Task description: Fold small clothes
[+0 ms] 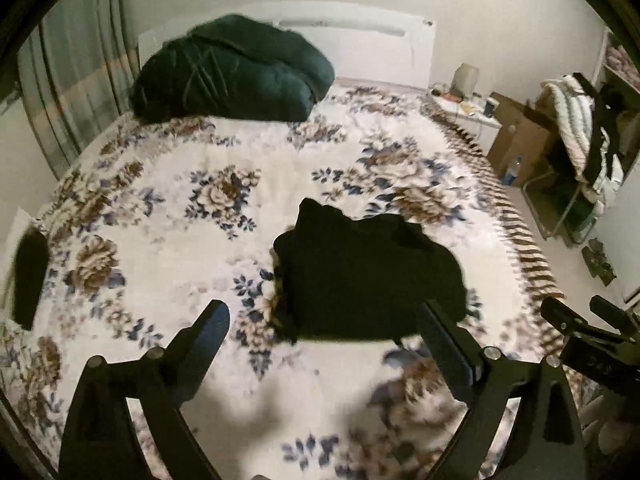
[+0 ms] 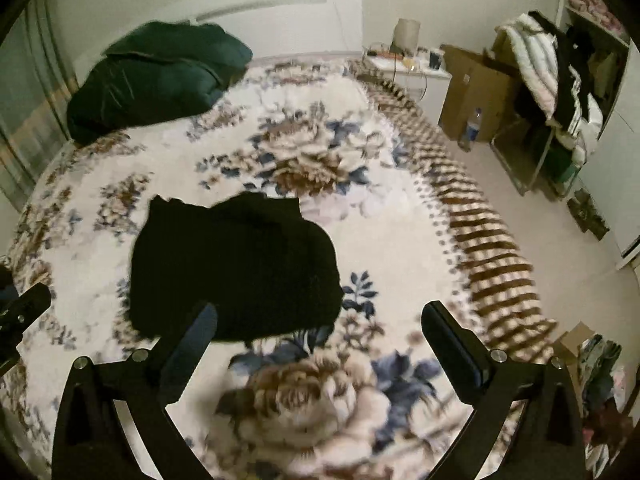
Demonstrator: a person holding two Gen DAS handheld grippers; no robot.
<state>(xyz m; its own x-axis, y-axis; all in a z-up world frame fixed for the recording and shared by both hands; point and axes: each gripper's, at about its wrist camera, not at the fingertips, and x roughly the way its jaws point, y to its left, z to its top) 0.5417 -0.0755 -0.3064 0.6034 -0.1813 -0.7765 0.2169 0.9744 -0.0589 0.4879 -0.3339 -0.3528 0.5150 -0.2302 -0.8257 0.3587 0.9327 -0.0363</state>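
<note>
A small black garment [image 1: 368, 276] lies crumpled in a rough folded heap on the floral bed cover [image 1: 192, 240]. It also shows in the right wrist view [image 2: 236, 268]. My left gripper [image 1: 324, 320] is open and empty, held above the cover just in front of the garment's near edge. My right gripper [image 2: 318, 322] is open and empty, above the cover to the right of the garment's near edge. The right gripper's fingers [image 1: 560, 316] show at the right edge of the left wrist view.
A dark green folded duvet [image 1: 228, 68] lies at the head of the bed. A dark object [image 1: 28, 276] lies at the bed's left edge. To the right stand a bedside table [image 2: 404, 64], cardboard boxes [image 2: 476, 92], a water bottle [image 2: 472, 128] and a rack of clothes [image 2: 552, 92].
</note>
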